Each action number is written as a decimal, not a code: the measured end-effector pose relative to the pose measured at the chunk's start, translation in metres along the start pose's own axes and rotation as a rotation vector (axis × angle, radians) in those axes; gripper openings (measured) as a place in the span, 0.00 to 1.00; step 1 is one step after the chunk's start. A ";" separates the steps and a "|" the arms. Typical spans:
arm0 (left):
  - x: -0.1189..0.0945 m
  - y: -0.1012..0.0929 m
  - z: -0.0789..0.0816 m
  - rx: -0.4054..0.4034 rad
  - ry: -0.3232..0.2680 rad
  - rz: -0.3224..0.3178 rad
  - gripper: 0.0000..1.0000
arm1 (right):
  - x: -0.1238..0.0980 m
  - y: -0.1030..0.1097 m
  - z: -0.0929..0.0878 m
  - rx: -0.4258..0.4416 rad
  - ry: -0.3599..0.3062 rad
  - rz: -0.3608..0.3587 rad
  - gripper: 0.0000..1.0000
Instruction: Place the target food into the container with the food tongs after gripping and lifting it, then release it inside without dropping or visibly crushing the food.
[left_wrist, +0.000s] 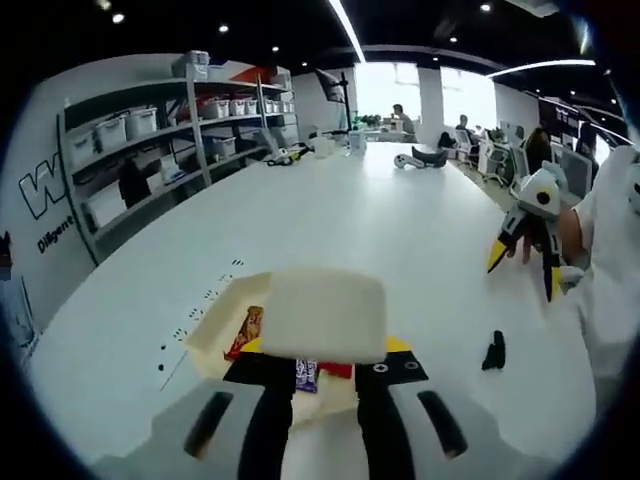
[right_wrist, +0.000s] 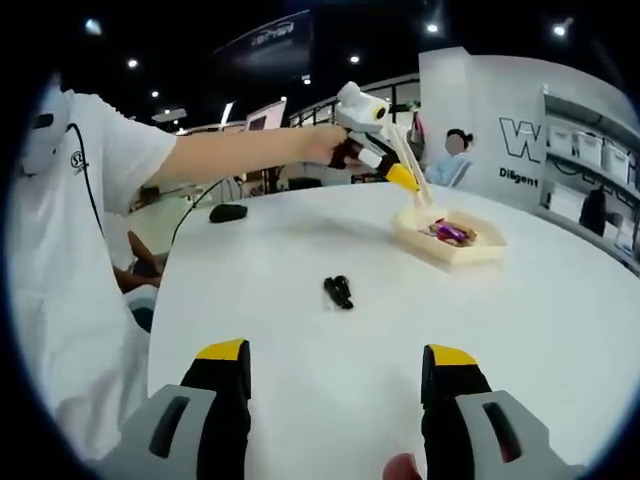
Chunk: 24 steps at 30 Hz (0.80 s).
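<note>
Left gripper view — white table (left_wrist: 400, 230), shelving (left_wrist: 165, 140).

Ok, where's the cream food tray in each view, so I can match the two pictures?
Left gripper view: the tray sits low and centre-left, just beyond the jaws, partly behind a pale block held between them.
Right gripper view: the tray is upper right on the table, under the left hand-held gripper.
Shared landmark: the small black object.

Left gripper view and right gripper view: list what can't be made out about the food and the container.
- Left gripper view: the tongs cover most of the container; only edges of wrappers show.
- Right gripper view: the wrapped food is too small to identify.
- Right gripper view: the dark object on the table is too small to name.
</note>
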<state>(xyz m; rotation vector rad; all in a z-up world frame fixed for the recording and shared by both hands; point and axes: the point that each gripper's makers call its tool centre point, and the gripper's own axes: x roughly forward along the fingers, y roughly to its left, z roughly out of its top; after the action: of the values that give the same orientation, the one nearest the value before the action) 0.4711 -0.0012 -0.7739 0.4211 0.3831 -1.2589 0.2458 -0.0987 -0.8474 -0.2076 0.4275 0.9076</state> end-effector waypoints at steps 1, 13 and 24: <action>-0.003 -0.001 0.001 0.001 -0.011 0.014 0.21 | 0.000 0.000 0.000 -0.002 0.001 0.001 0.67; -0.024 -0.039 0.005 -0.004 -0.098 0.018 0.20 | 0.004 0.008 0.006 -0.024 0.001 0.013 0.67; -0.027 -0.088 0.002 -0.011 -0.145 -0.042 0.19 | 0.005 0.011 0.010 -0.036 -0.003 0.016 0.67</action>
<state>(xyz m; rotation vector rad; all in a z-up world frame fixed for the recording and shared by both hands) 0.3790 -0.0019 -0.7667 0.3111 0.2768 -1.3193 0.2419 -0.0852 -0.8408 -0.2363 0.4102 0.9318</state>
